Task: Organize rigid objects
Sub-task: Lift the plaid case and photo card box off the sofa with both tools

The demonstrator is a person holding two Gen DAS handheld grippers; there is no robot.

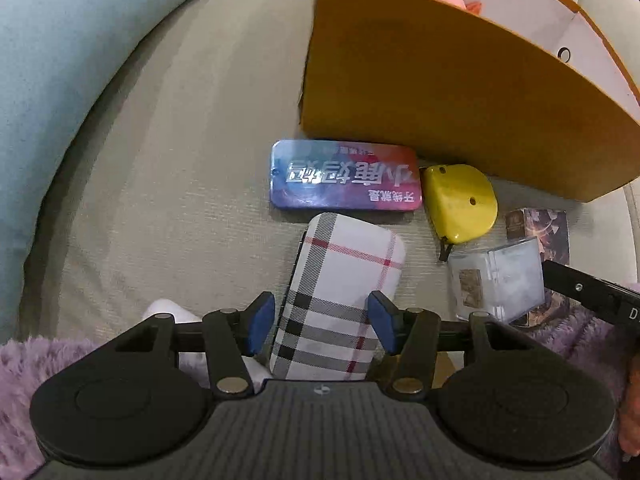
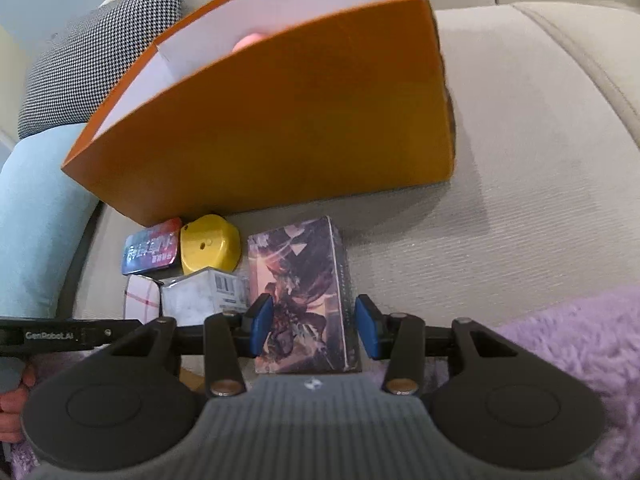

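Both jaws stand apart and grip nothing: my left gripper [image 1: 322, 326] straddles the plaid case [image 1: 340, 300] and my right gripper [image 2: 316, 326] the card box [image 2: 304, 292], both on the sofa [image 1: 160, 200] before the orange box [image 1: 440, 92] they probably belong in.

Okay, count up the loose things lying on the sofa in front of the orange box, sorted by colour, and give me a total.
Plaid white case: 1
Blue-and-pink tin: 1
Yellow tape measure: 1
Clear plastic box: 1
Dark printed card box: 1
Total: 5
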